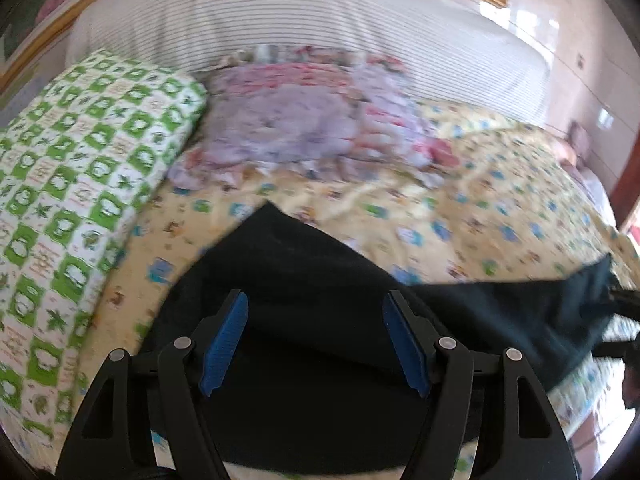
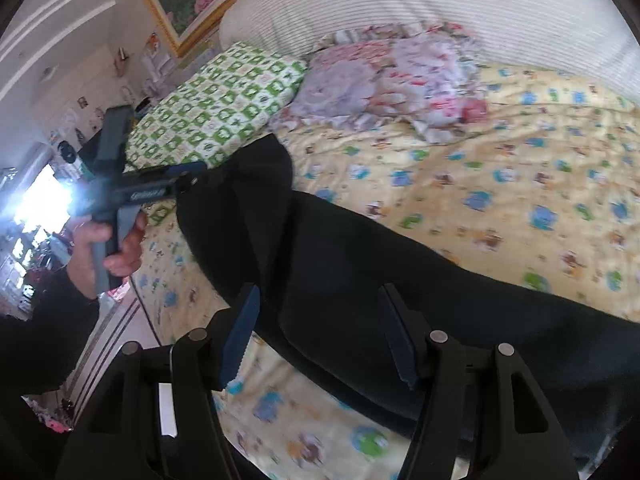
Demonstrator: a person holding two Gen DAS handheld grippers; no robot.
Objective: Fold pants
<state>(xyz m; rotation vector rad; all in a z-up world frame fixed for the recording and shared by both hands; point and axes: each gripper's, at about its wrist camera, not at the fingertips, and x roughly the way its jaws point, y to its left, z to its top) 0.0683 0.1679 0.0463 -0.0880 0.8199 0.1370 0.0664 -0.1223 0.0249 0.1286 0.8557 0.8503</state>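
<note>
Black pants (image 2: 360, 280) lie spread across the yellow patterned bed sheet (image 2: 500, 184), one end reaching toward the green checked pillow (image 2: 224, 104). The left gripper (image 1: 316, 340) stands wide apart above the cloth, its blue pads (image 1: 224, 344) clear of it. The right gripper (image 2: 318, 336) is likewise spread over the fabric, seemingly gripping nothing, though blur makes contact hard to judge.
</note>
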